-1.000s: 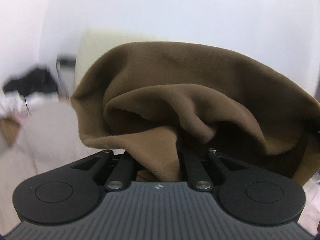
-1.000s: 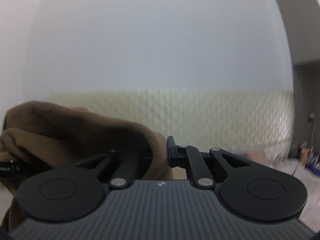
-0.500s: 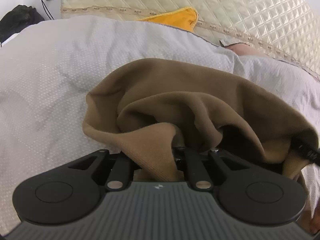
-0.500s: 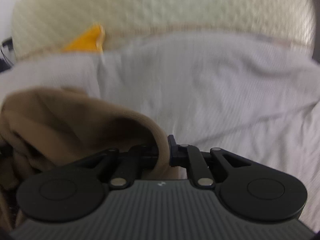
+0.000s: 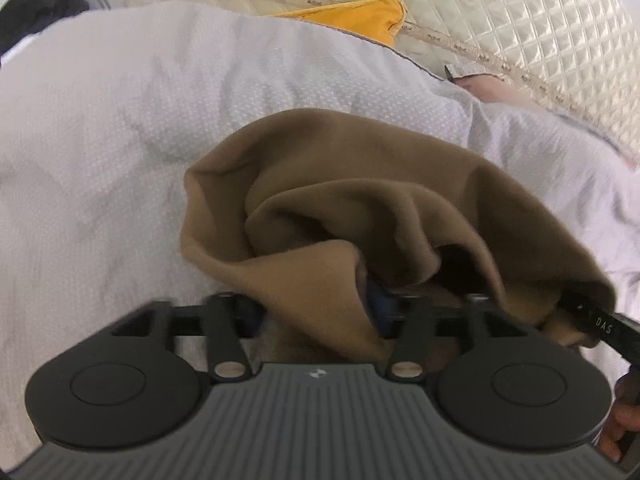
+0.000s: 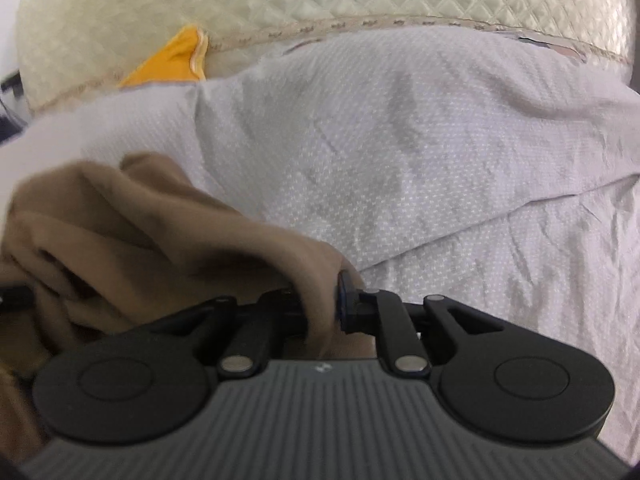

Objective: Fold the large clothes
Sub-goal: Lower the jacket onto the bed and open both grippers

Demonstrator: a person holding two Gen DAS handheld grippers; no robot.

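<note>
- A second ago both views showed mostly a white wall. Now they look down at a bed, and the soft brown cloth garment [image 5: 360,184] has come down onto the pale grey dotted bed cover [image 5: 100,140].
- The left gripper [image 5: 320,312] was shut tight on the brown cloth before. Its jaws have just been opening and now stand apart. A fold of the cloth still hangs between them, but the pads do not press on it.
- The right gripper [image 6: 324,312] has just opened a tiny bit. Its jaws are still close together, with the edge of the brown cloth [image 6: 140,232] pinched between them.
- In the left view the garment lies in a bunched heap right in front of the gripper and drapes over its fingers. In the right view it sits to the left of the gripper.
- The heap runs sideways between the two grippers, across the bed. It is too crumpled to tell which end is the top.
- Part of the right gripper shows at the right edge of the left view, under the cloth, with a bit of a hand [image 5: 624,420] below it.
- Behind the bed cover stands a cream quilted headboard [image 5: 520,20]. A yellow pillow [image 5: 360,12] leans at its foot.
- A dark pile [image 5: 36,8] sits far off at the top left, too blurry to tell what it is.
- Nothing lies on the bed cover close to the garment.
</note>
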